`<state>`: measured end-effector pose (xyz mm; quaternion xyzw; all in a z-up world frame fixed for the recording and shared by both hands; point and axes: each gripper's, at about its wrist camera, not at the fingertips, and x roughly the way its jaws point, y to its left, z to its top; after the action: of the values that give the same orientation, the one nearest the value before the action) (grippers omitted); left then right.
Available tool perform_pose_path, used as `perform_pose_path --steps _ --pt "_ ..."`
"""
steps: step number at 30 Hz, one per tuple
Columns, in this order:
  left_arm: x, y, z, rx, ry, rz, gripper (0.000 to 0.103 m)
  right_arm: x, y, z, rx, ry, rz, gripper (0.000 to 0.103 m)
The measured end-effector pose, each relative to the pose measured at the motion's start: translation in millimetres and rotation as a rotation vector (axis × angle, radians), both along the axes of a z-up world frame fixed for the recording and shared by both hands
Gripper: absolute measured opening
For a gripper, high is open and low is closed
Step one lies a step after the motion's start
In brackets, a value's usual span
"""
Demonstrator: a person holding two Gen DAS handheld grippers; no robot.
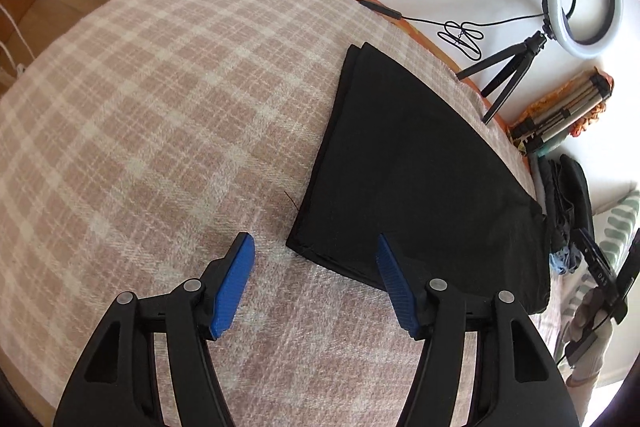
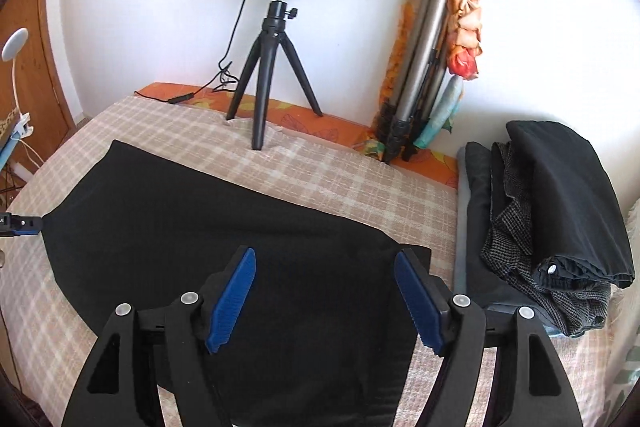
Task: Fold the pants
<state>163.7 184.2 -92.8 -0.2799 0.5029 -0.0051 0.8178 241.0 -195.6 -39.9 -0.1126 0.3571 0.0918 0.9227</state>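
Black pants (image 1: 416, 171) lie flat on a plaid pink-and-cream blanket (image 1: 168, 115), folded lengthwise with the legs stacked. My left gripper (image 1: 316, 247) is open and empty, hovering above the leg-hem corner, its right finger over the cloth edge. In the right wrist view the pants (image 2: 224, 227) spread across the blanket (image 2: 360, 183). My right gripper (image 2: 324, 263) is open and empty, above the wider waist end. The left gripper's tip (image 2: 20, 223) shows at the far left edge by the leg end.
A ring light on a small black tripod (image 2: 276, 59) stands at the blanket's far edge, its cable (image 1: 460, 35) trailing along the orange mattress edge. A folded metal tripod (image 2: 424, 59) leans on the wall. A pile of dark folded clothes (image 2: 552, 219) sits to the right.
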Motion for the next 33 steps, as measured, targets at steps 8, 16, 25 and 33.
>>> perform_pose_path --steps 8,16,25,33 --pt "4 -4 -2 -0.061 -0.028 0.010 0.059 -3 64 5 -0.007 0.016 0.112 0.075" --pt "15 -8 -10 -0.055 -0.061 -0.015 0.014 23 132 1 0.035 0.093 0.202 0.082" --pt "13 -12 3 -0.069 -0.152 -0.048 0.007 93 223 -27 0.216 0.361 0.279 0.083" --pt "15 -29 17 -0.031 -0.221 -0.121 0.006 126 305 -67 0.210 0.508 0.304 0.074"
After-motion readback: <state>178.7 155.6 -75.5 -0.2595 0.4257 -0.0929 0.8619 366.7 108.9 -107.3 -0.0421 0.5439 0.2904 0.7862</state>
